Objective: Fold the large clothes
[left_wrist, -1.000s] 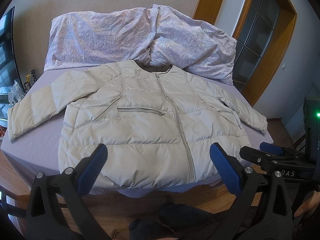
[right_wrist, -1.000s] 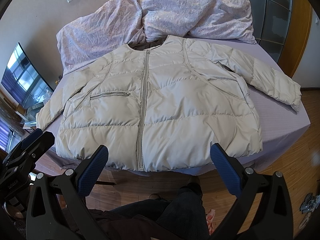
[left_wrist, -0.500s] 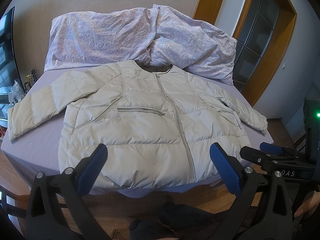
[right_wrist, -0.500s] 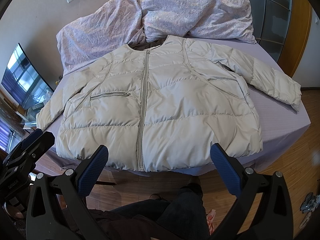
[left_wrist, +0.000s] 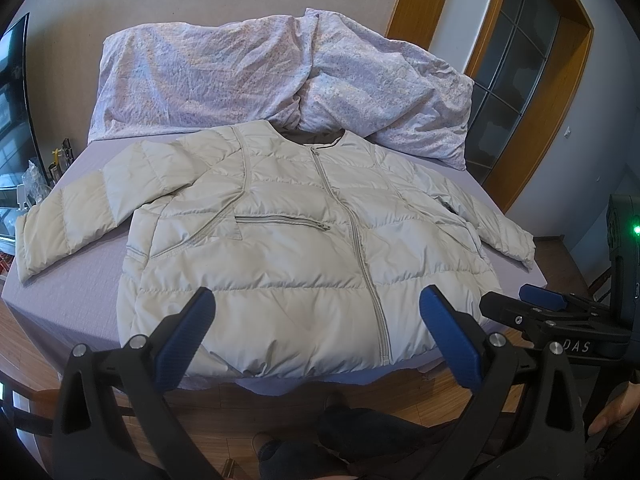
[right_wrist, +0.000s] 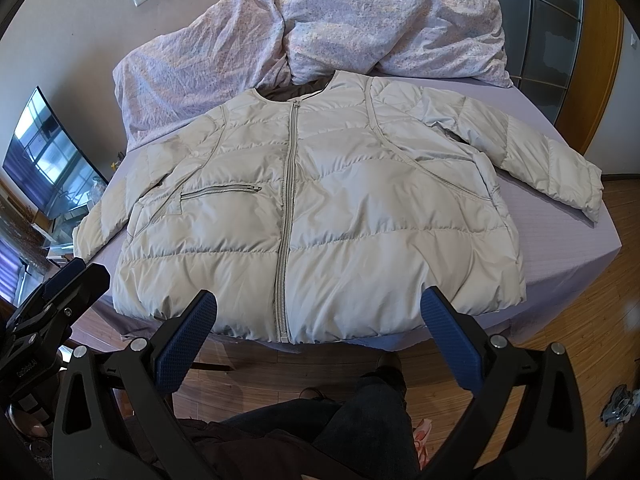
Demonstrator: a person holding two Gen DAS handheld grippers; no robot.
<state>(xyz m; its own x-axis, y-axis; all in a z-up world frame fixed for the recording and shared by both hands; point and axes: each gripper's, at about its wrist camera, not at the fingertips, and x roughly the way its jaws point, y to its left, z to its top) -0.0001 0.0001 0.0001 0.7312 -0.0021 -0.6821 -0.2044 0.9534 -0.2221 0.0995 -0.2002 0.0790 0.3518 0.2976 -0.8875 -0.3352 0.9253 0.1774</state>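
Note:
A cream puffer jacket [left_wrist: 304, 248] [right_wrist: 344, 208] lies flat and zipped, front up, on a lilac bed [left_wrist: 64, 292] [right_wrist: 560, 248], both sleeves spread out to the sides. Its hem reaches the bed's near edge. My left gripper [left_wrist: 316, 320] hangs open in front of the hem, off the bed, nothing between its blue pads. My right gripper [right_wrist: 318, 320] is likewise open before the hem's middle, empty. Each gripper shows in the other's view: the right gripper [left_wrist: 560, 320] at the right edge, the left gripper [right_wrist: 52, 300] at the left edge.
A crumpled floral duvet [left_wrist: 280, 80] [right_wrist: 340, 20] is piled at the head of the bed, touching the jacket's collar. A person's dark-trousered legs [right_wrist: 352, 412] stand on the wooden floor [right_wrist: 580, 340] below. A TV screen [right_wrist: 44, 160] stands left, a wooden glass door [left_wrist: 520, 60] right.

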